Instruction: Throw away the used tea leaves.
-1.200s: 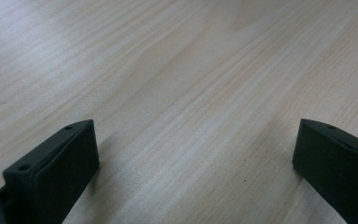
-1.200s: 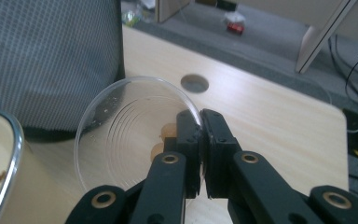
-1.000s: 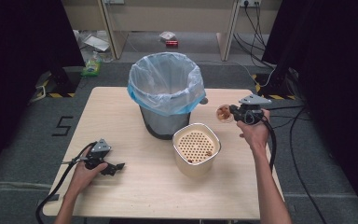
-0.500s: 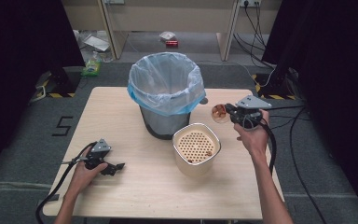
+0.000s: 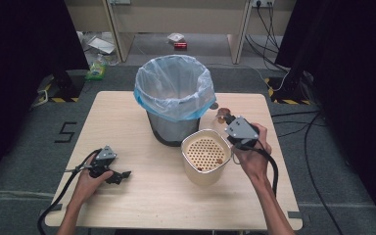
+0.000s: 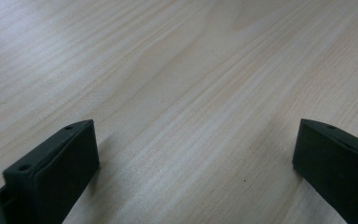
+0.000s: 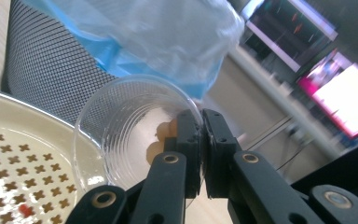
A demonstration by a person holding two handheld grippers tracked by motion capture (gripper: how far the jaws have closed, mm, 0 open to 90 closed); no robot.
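Cup (image 7: 135,135): clear thin plastic, ribbed wall, pinched at the rim by the right gripper (image 7: 200,140), jaws closed with the wall between them. Judged light, flexible and easily crushed; smooth plastic may slip. A rim pinch looks adequate for tipping, with modest squeeze so the wall does not buckle. The cup is tilted on its side, mouth toward the strainer (image 7: 9,158), just beside and above its rim. A few brown pieces sit inside the cup near the pinch point; what they are cannot be told.

Strainer, seen in the high view (image 5: 206,155): cream tub with a perforated insert, cross-shaped holes. A few small brown and red bits lie on the insert at the side nearest the cup. It stands just in front of the bin (image 5: 174,98), nearly touching it.

Bin: dark mesh, lined with a blue-tinted bag folded over the rim. Contents not visible.

Left gripper (image 5: 108,169): resting on the table (image 6: 177,84), well to the left of the strainer, jaws wide apart, holding nothing.
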